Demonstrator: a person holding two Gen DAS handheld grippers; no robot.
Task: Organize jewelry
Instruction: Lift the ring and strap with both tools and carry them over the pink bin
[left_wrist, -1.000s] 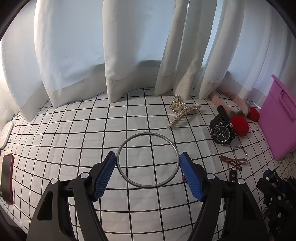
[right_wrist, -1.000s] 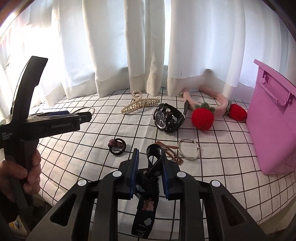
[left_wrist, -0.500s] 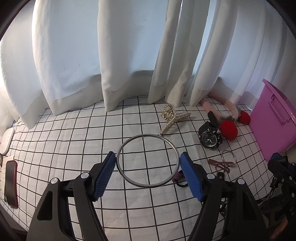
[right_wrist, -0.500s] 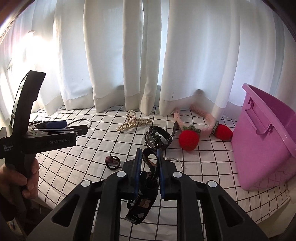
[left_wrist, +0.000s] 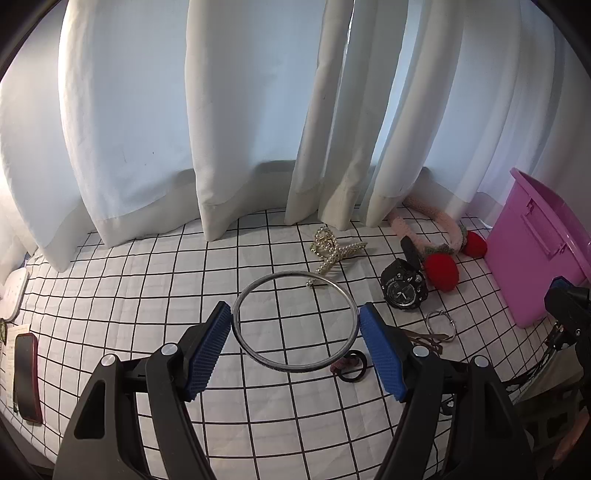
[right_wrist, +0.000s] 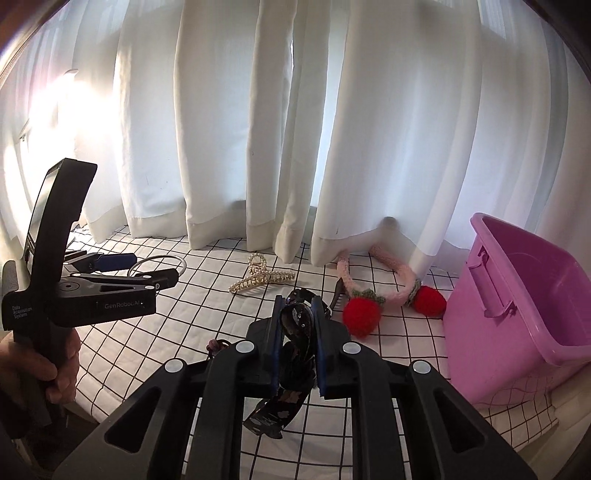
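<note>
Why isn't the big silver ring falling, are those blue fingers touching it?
Touching. In the left wrist view, the left hand-held gripper presses a blue pad against each side of the silver ring.

left gripper (left_wrist: 295, 334), jaws gripping silver bangle (left_wrist: 294, 320)

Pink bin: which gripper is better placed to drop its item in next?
Probably right. The right gripper, shut on a dark strap, has the pink bin open close beside it. The left gripper, holding the silver bangle, is farther off.
</note>
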